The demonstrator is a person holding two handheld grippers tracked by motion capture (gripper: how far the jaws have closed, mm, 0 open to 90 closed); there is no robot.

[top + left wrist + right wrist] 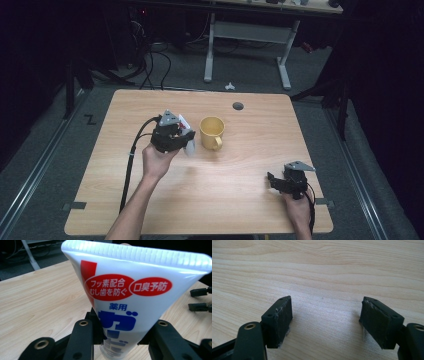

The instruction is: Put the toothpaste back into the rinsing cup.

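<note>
A toothpaste tube [130, 297] is clamped in the left tool [172, 136] beside a yellow mug [212, 132]; the soft tube could slip. The right tool [327, 322] is held apart, empty, above the bench [225, 200].

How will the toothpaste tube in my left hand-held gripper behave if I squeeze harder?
The toothpaste tube looks soft-walled, so it would probably dent between the left hand-held gripper jaws. Its glossy plastic may slip. The wide crimped end sits high, so it could tilt.

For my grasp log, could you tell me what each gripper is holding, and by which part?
The left gripper grips a white toothpaste tube across its lower body, crimped end up. The right gripper is open and holds nothing.
</note>
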